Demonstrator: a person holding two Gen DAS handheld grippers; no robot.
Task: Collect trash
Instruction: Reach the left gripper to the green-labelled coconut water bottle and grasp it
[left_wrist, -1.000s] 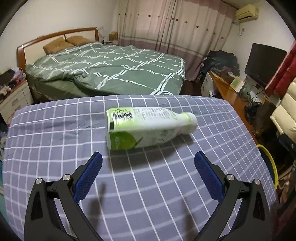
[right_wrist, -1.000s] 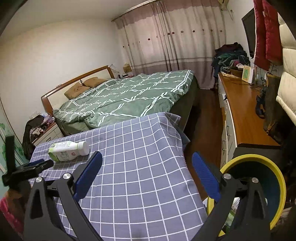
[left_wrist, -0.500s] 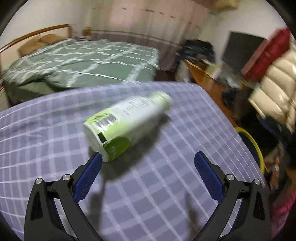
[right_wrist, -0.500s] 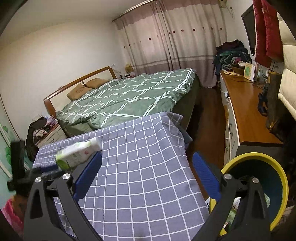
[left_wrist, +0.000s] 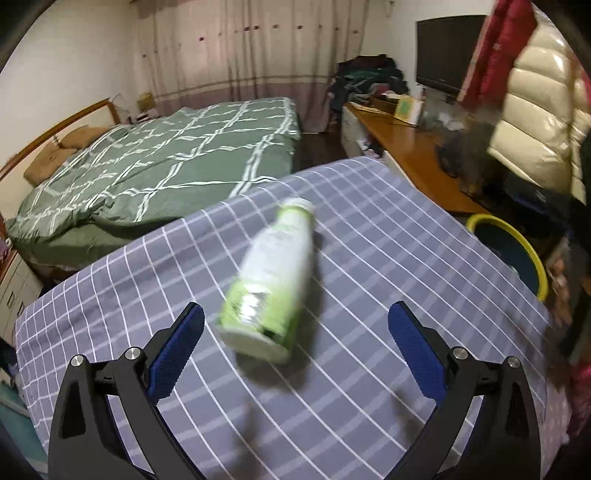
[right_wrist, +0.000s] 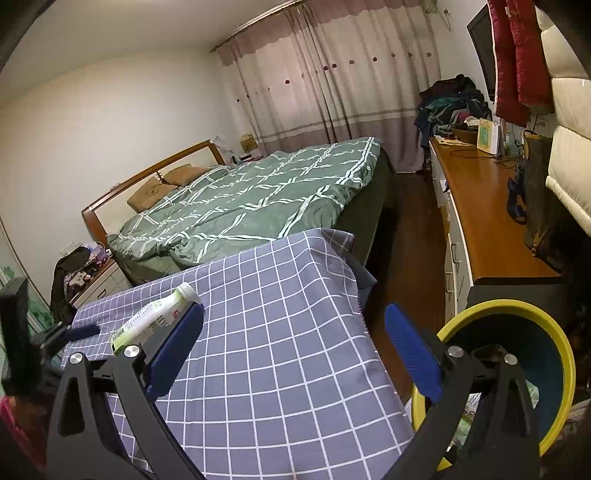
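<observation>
Now bottle (left_wrist: 271, 273) lies between wide left gripper (left_wrist: 295, 332) jaws, untouched; right gripper (right_wrist: 293, 334) jaws wide, empty.

A smooth plastic bottle (left_wrist: 271, 280) lies on the matt checked cloth (left_wrist: 369, 369) over the bench; the sideboard (right_wrist: 487, 218) is glossy wood.

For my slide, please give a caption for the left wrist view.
Open left hand-held gripper approaches a green-white bottle lying on the checked tablecloth.

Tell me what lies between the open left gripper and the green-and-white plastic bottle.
Only bare grey checked tablecloth separates the left gripper from the green-and-white plastic bottle, seen in the left wrist view.
</observation>
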